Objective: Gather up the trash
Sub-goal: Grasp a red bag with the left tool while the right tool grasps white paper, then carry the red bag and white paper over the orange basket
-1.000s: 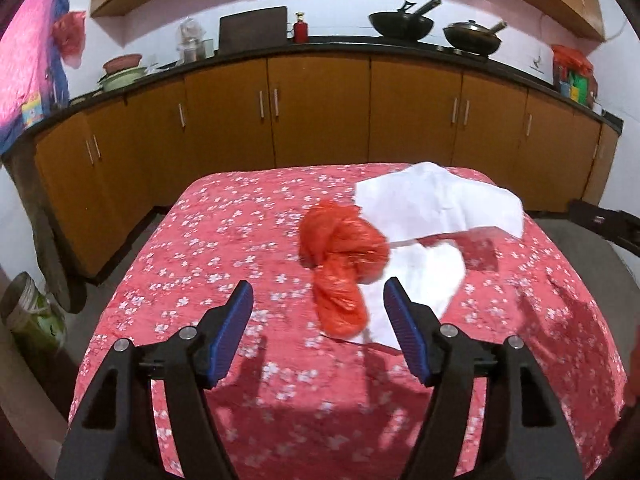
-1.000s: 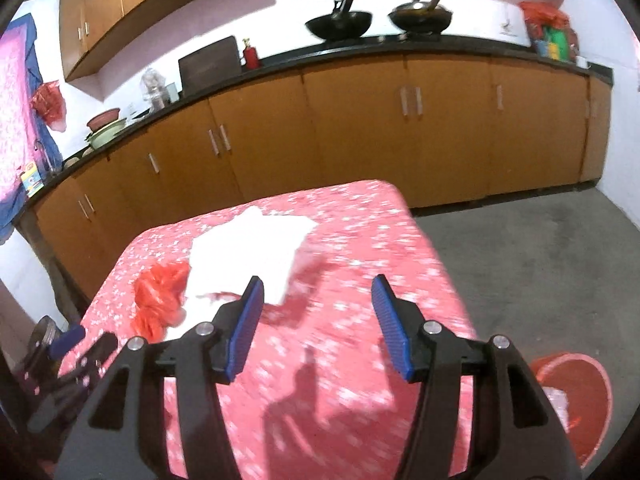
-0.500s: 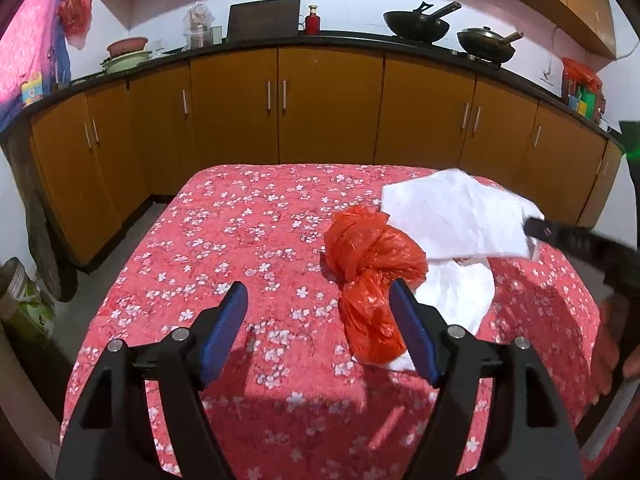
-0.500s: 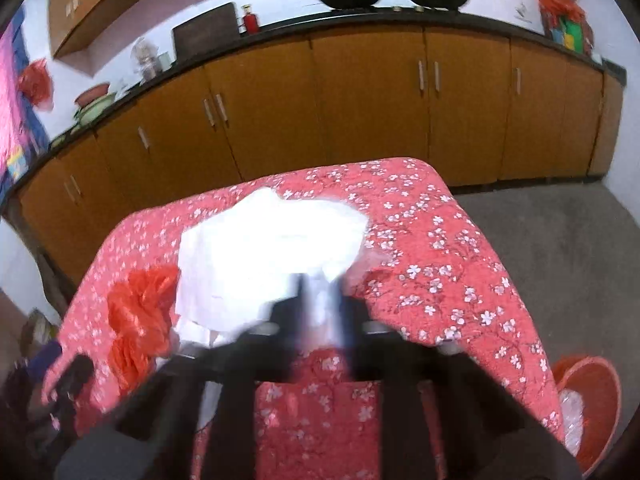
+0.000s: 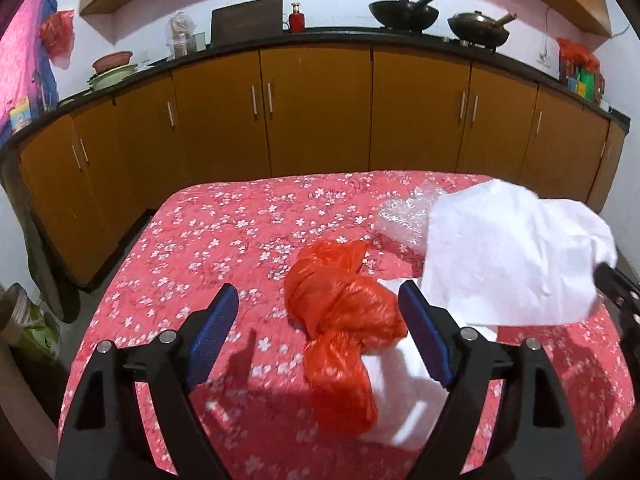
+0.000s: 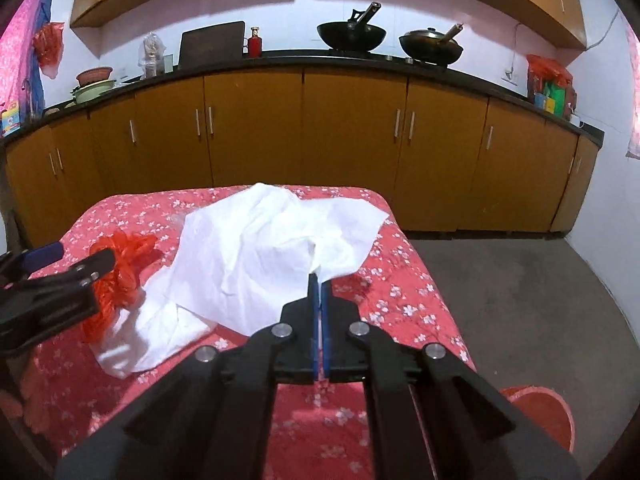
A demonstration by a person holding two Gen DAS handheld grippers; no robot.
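Note:
A crumpled orange plastic bag lies on the red floral tablecloth; it also shows in the right wrist view. My left gripper is open, its blue pads on either side of the bag. My right gripper is shut on a large white paper sheet and lifts its edge off the table; the sheet also shows in the left wrist view. A second white sheet lies under the orange bag. Clear bubble wrap lies behind the lifted sheet.
An orange bin stands on the grey floor at the table's right. Brown cabinets with a black counter run along the back wall, with pans on it. A jar stands on the floor at left.
My right gripper moved in, shut on the white sheet and lifted it, uncovering bubble wrap. My left gripper moved closer to the orange bag, still open.

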